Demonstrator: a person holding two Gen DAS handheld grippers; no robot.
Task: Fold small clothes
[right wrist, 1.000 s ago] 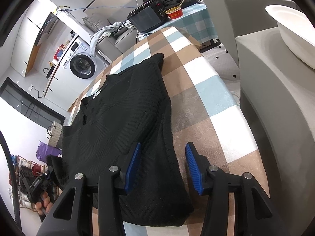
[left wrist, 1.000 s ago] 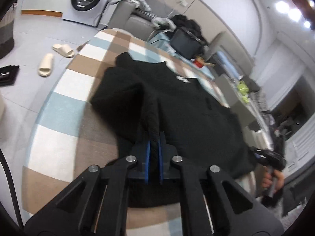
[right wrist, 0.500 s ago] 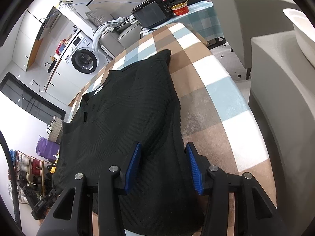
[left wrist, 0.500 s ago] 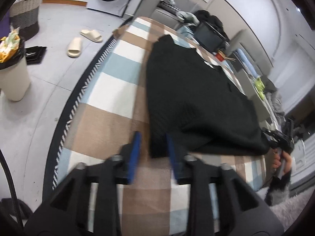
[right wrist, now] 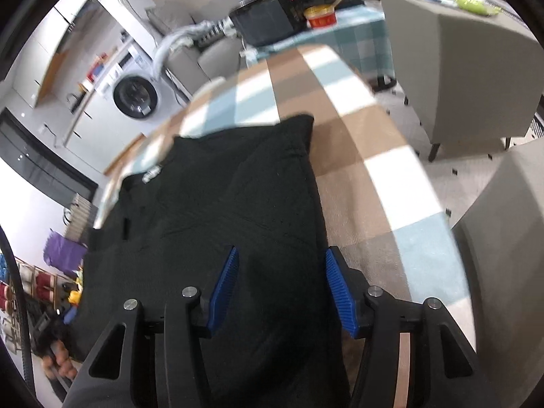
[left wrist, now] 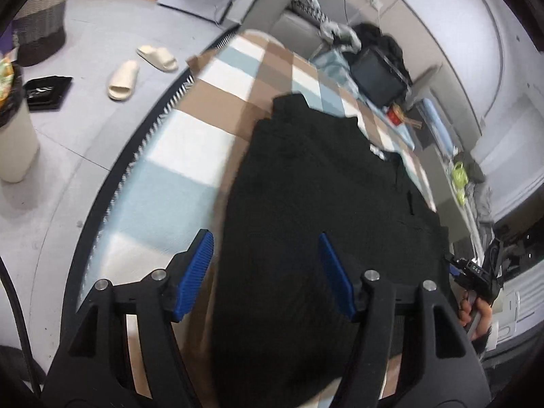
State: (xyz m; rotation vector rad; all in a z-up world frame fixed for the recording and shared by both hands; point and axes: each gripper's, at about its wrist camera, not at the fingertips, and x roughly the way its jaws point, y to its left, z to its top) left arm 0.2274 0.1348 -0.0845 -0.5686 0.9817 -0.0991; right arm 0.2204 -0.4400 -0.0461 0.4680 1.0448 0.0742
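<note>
A black knit sweater (left wrist: 323, 187) with a white neck label lies flat on the checked cloth of the table (left wrist: 176, 183), sides folded in. My left gripper (left wrist: 268, 272) hovers over its near left edge. Its jaws are opening, the fabric lies below them, and the blue pads (left wrist: 200, 272) touch nothing. In the right wrist view the sweater (right wrist: 221, 187) fills the middle. My right gripper (right wrist: 282, 289) hangs over its near right edge, jaws opening a little, pads clear of the cloth. The table (right wrist: 374, 176) shows bare to the right.
Floor left of the table holds two slippers (left wrist: 122, 80), a pale bin (left wrist: 13, 146) and a woven basket (left wrist: 40, 23). A washing machine (right wrist: 136, 97) stands behind. A black box (right wrist: 265, 22) with a red bowl (right wrist: 319, 17) sits beyond the far end. Grey seats (right wrist: 459, 78) flank the right.
My left gripper let go of the sweater's fold, opened wide and shifted along the near edge. The fold now lies flat. My right gripper slid leftward over the sweater's right edge.
</note>
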